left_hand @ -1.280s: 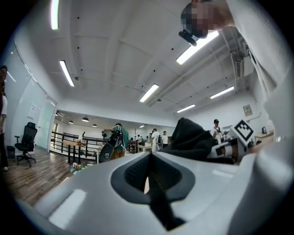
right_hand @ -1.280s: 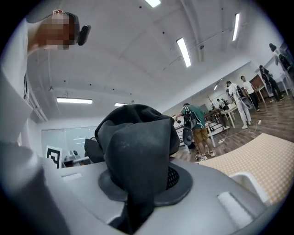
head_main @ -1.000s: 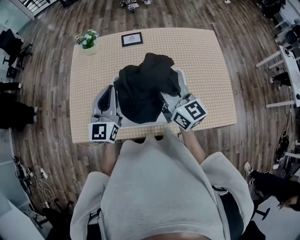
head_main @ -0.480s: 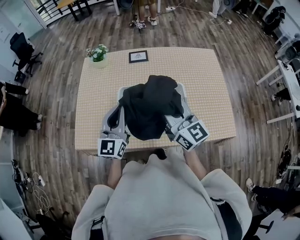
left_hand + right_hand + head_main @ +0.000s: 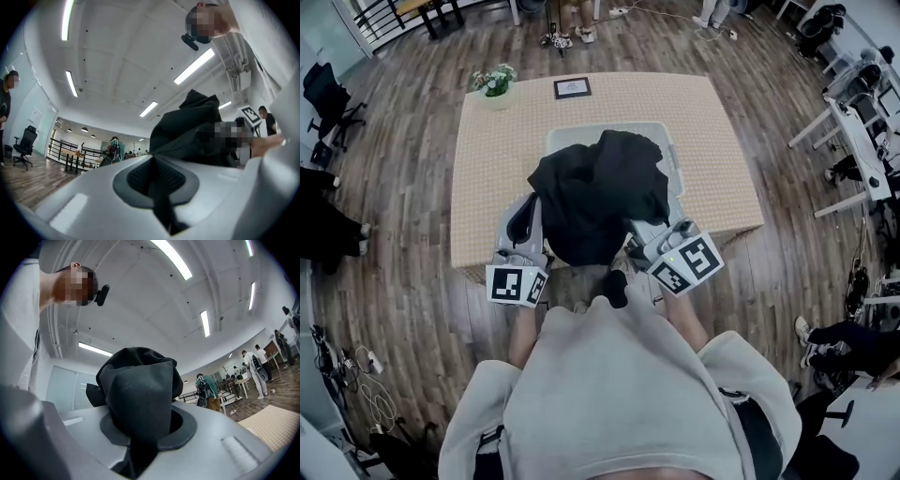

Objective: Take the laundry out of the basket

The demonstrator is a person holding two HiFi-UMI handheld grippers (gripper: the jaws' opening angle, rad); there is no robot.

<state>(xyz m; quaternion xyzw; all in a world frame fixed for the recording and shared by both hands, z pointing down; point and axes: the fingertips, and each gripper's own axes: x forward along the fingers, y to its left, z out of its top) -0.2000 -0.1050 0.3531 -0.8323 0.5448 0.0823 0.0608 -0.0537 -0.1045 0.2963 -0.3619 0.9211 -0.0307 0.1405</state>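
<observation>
A black garment (image 5: 598,192) hangs spread between my two grippers over the near half of the table. Behind it the white basket (image 5: 581,134) shows its far rim. My left gripper (image 5: 524,214) holds the garment's left edge; in the left gripper view a thin fold of the black garment (image 5: 197,133) runs down into the left gripper (image 5: 158,180), whose jaws are shut on it. My right gripper (image 5: 632,231) holds the right edge. In the right gripper view a thick bunch of the black garment (image 5: 140,390) fills the right gripper (image 5: 139,437), clamped between the jaws.
The beige-covered table (image 5: 717,159) carries a small potted plant (image 5: 494,82) and a framed card (image 5: 572,88) at its far edge. Wood floor lies all round. An office chair (image 5: 321,94) stands at the left, white desks (image 5: 853,122) at the right, and people stand beyond the table.
Both grippers have drawn the garment back toward the table's near edge. The basket's far rim, covered before, now shows behind the cloth.
</observation>
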